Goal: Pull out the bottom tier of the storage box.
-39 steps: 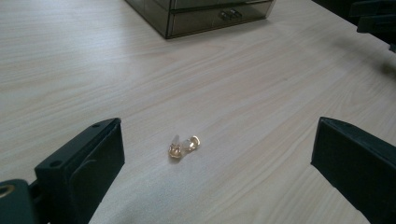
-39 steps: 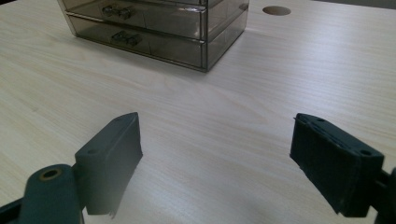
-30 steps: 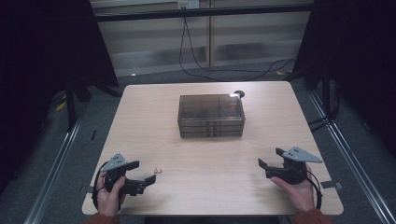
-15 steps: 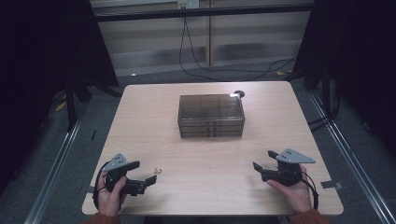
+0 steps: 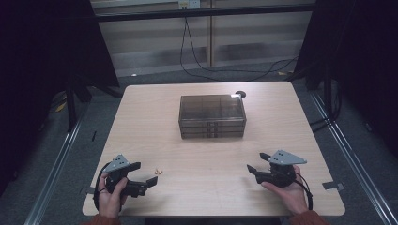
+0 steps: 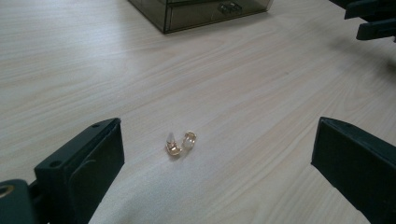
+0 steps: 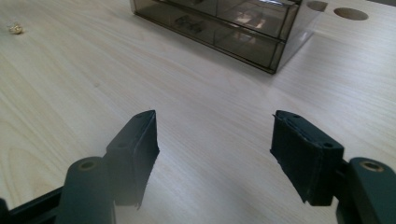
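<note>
Between the left gripper's (image 6: 212, 161) wide-spread jaws sit the tiny gold earrings (image 6: 180, 143), so I'd lower, centre and pinch gently; right gripper (image 7: 212, 154) has just been closing on nothing.

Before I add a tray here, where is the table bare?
Bare wood lies between the drawer box and the two hand-held grippers, left and right, plus strips beside the box. Avoid the small gold pieces at the left one.

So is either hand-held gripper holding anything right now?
No. The left hand-held gripper stands open around the gold earrings without touching; the right hand-held gripper is empty.
</note>
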Demonstrator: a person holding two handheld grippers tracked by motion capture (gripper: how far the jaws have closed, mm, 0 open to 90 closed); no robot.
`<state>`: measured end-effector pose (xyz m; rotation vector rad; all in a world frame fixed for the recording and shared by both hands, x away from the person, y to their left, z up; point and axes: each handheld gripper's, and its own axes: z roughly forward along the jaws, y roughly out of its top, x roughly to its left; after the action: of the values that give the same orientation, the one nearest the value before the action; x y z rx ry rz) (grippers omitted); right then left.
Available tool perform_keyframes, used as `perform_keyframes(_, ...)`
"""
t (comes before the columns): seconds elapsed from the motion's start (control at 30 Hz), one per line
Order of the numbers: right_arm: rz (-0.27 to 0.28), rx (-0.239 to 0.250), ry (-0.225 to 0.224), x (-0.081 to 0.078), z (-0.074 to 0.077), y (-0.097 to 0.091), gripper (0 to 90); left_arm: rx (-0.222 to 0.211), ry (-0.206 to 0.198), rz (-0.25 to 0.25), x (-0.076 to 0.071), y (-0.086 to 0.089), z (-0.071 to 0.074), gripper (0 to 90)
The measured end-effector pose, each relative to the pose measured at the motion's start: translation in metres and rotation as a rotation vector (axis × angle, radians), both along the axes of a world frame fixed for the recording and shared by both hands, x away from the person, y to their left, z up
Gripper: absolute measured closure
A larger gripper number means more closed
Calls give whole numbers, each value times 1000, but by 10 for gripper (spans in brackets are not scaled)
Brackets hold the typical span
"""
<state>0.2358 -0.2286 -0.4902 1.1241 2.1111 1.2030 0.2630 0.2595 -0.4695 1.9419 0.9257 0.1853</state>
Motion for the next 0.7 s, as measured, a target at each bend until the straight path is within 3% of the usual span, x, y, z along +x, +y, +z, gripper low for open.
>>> perform_keyframes(0.27, 40, -15, -24, 1, 1, 12, 328, 2, -2, 0, 0, 0, 0, 24)
perform_keyframes(0.7, 88, -37, -5, 17, 3, 39, 330, 2, -1, -8, 0, -1, 0, 24)
